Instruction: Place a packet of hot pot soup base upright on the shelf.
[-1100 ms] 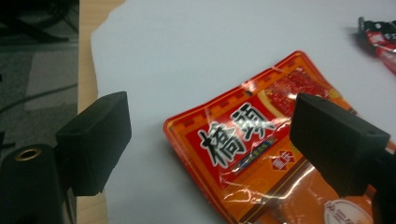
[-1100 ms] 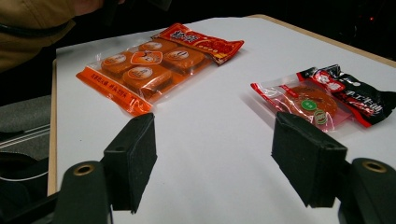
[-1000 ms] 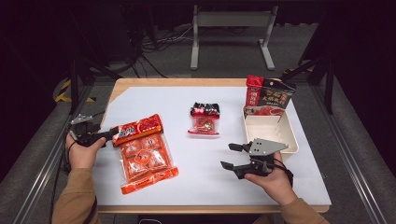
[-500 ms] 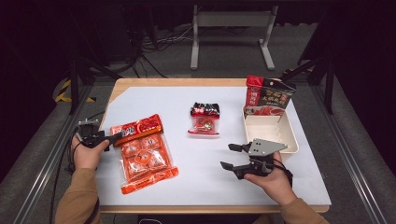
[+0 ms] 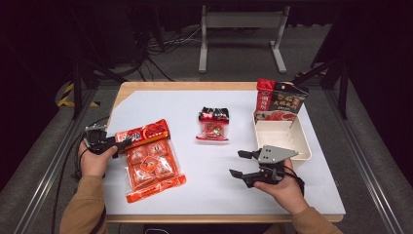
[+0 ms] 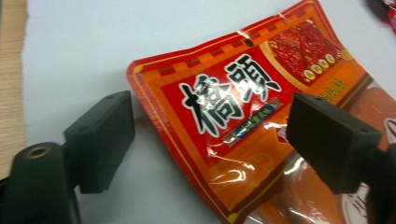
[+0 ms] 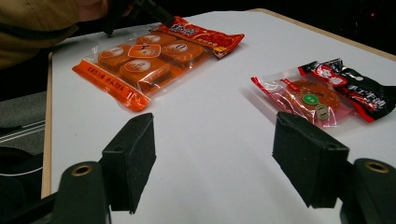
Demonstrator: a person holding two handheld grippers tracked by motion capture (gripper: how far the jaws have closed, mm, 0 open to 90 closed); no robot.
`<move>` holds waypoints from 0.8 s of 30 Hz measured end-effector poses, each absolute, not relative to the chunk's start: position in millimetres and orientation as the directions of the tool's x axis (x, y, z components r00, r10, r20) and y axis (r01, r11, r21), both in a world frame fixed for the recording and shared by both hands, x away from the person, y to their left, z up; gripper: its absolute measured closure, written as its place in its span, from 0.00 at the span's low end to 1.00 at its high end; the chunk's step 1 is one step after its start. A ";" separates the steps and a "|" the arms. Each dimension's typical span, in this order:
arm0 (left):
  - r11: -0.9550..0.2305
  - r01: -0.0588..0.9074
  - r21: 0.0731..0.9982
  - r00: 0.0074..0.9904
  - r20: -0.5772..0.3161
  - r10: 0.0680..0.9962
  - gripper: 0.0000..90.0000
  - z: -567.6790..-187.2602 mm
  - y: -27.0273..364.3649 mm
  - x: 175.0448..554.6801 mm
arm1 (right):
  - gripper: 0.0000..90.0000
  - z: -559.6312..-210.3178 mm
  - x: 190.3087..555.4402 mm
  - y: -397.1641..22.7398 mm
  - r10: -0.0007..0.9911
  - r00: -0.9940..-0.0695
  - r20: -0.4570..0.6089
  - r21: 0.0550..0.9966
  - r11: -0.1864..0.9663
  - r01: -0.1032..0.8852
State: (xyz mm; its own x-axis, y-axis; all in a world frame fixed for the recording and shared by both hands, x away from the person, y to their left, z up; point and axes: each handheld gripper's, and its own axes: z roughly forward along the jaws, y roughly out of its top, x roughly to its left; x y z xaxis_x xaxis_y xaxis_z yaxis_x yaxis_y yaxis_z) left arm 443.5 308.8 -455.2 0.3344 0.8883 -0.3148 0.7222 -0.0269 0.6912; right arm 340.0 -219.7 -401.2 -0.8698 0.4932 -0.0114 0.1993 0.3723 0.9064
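A large orange packet [image 5: 148, 156] with a red header lies flat at the table's left. My left gripper [image 5: 125, 141] reaches in from the left at that header. In the left gripper view the red header corner [image 6: 243, 107] lies between the jaws of the left gripper [image 6: 210, 121]. The jaws have just been closing a little, but the pads stand clear of the packet. My right gripper [image 5: 237, 163] rests open near the front right with nothing in it. In its own view the right gripper [image 7: 212, 140] points across bare table toward the large packet [image 7: 149, 53].
A small red and black snack packet [image 5: 213, 124] lies mid-table, also visible as the small packet [image 7: 322, 95]. A white tray [image 5: 297, 141] stands at the right, with a red and black pouch [image 5: 280, 100] upright at its far end. The table's wooden edge [image 6: 11, 93] runs beside the left gripper.
My left gripper has edged slightly toward the packet's header. The packet and my right gripper have stayed where they were.
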 end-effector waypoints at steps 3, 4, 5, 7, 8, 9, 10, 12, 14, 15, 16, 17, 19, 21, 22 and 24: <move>-0.035 0.720 0.693 0.341 -0.310 0.887 0.23 -454.6 306.3 443.3 | 0.34 -401.4 340.1 -219.9 0.496 -0.868 -0.013 0.906 0.374 0.199; -0.047 0.714 0.698 0.357 -0.305 0.883 0.23 -453.2 304.9 442.9 | 0.34 -401.6 340.1 -219.8 0.495 -0.869 -0.013 0.906 0.374 0.200; -0.045 0.710 0.703 0.360 -0.308 0.881 0.25 -452.0 303.6 442.4 | 0.34 -402.0 340.2 -219.6 0.494 -0.869 -0.013 0.905 0.376 0.200; -0.047 0.702 0.711 0.377 -0.315 0.871 0.28 -448.5 302.1 441.0 | 0.34 -402.5 340.2 -219.3 0.494 -0.869 -0.015 0.904 0.379 0.200; -0.051 0.694 0.718 0.388 -0.314 0.866 0.31 -447.2 301.9 440.6 | 0.34 -402.7 340.2 -219.3 0.495 -0.869 -0.015 0.903 0.381 0.201; -0.051 0.694 0.718 0.388 -0.314 0.866 0.33 -447.2 301.9 440.6 | 0.34 -402.7 340.2 -219.3 0.495 -0.869 -0.015 0.903 0.381 0.201; -0.054 0.694 0.718 0.400 -0.323 0.858 0.33 -446.8 301.1 440.1 | 0.34 -402.8 340.4 -219.3 0.494 -0.869 -0.016 0.903 0.380 0.200; -0.054 0.703 0.709 0.399 -0.330 0.855 0.40 -447.9 299.7 440.3 | 0.34 -403.0 340.4 -219.2 0.494 -0.869 -0.016 0.903 0.381 0.200; -0.054 0.712 0.700 0.397 -0.338 0.853 0.45 -451.2 299.6 441.3 | 0.34 -403.8 340.1 -218.3 0.492 -0.871 -0.021 0.900 0.388 0.198; -0.052 0.714 0.699 0.396 -0.340 0.853 0.47 -451.9 299.7 441.4 | 0.34 -404.4 340.0 -217.6 0.489 -0.872 -0.017 0.899 0.388 0.200; -0.054 0.712 0.700 0.394 -0.335 0.856 0.49 -452.3 299.7 441.6 | 0.34 -404.6 339.9 -217.3 0.488 -0.873 -0.017 0.899 0.389 0.201; -0.052 0.714 0.698 0.389 -0.335 0.858 0.52 -452.0 299.0 441.4 | 0.34 -404.8 340.0 -216.7 0.488 -0.873 -0.018 0.898 0.391 0.200; -0.062 0.703 0.708 0.400 -0.323 0.858 0.56 -451.2 297.1 441.9 | 0.34 -404.9 340.1 -216.7 0.488 -0.873 -0.016 0.899 0.389 0.202; -0.062 0.696 0.716 0.424 -0.340 0.839 0.58 -451.6 293.3 444.3 | 0.33 -404.9 340.2 -216.9 0.490 -0.872 -0.012 0.899 0.386 0.205; -0.062 0.696 0.716 0.424 -0.340 0.839 0.55 -451.6 293.3 444.3 | 0.33 -405.1 340.2 -216.6 0.491 -0.871 -0.011 0.899 0.386 0.206; -0.074 0.688 0.722 0.449 -0.344 0.825 0.54 -454.8 289.0 447.1 | 0.33 -405.2 340.1 -216.2 0.490 -0.872 -0.011 0.899 0.386 0.206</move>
